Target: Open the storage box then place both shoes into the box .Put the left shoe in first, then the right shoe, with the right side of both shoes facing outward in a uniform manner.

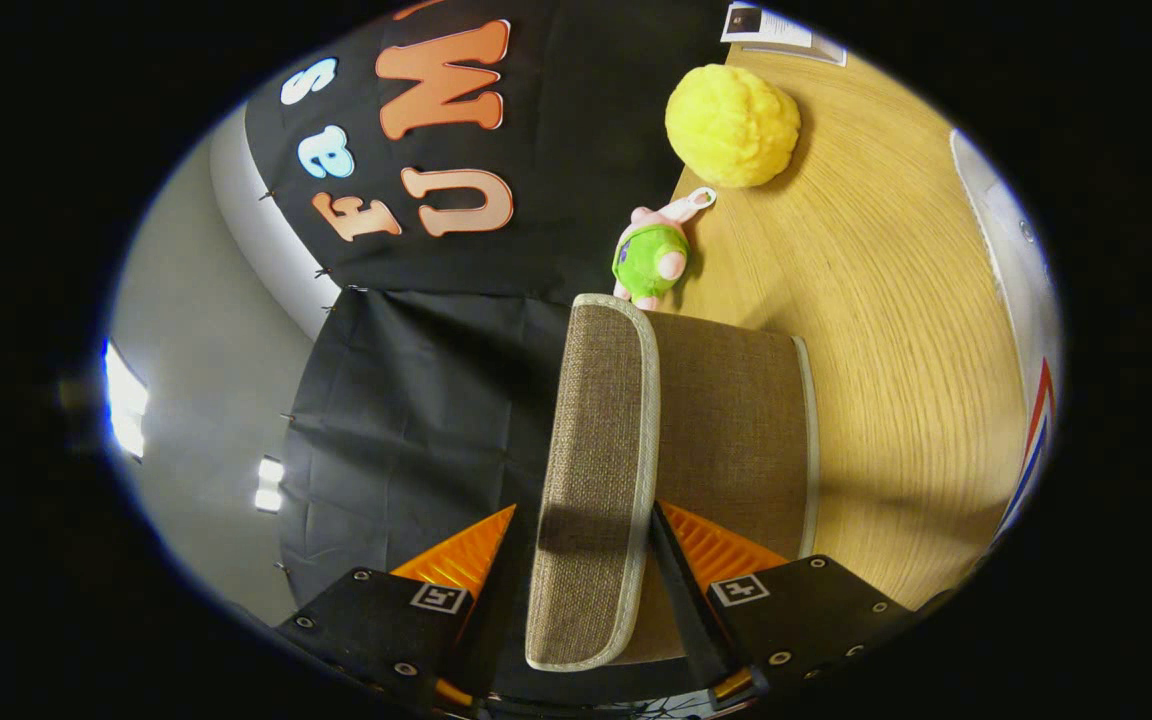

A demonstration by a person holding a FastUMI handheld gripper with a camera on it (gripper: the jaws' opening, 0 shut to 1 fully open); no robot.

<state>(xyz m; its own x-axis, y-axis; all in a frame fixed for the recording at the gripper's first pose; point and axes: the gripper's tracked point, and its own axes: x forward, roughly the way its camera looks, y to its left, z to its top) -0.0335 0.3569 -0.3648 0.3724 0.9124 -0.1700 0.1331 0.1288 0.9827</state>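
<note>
The storage box (736, 430) is brown woven fabric with pale trim and stands on the wooden table (896, 330). Its lid (591, 450) is lifted off the box's top and stands edge-on between my fingers. My gripper (584, 512) is shut on the lid's front edge, one finger on each face of the flap. The view is rolled sideways, so the table runs upright beside the box. The lid hides the inside of the box. A white object with red and blue stripes (1026, 400) lies beyond the box at the table's side; I cannot tell what it is.
A yellow plush ball (732, 125) and a small green and pink plush toy (654, 255) lie on the table past the box's far end. A printed sheet (781, 30) lies further off. The black cloth wall (416, 400) hangs behind the lid.
</note>
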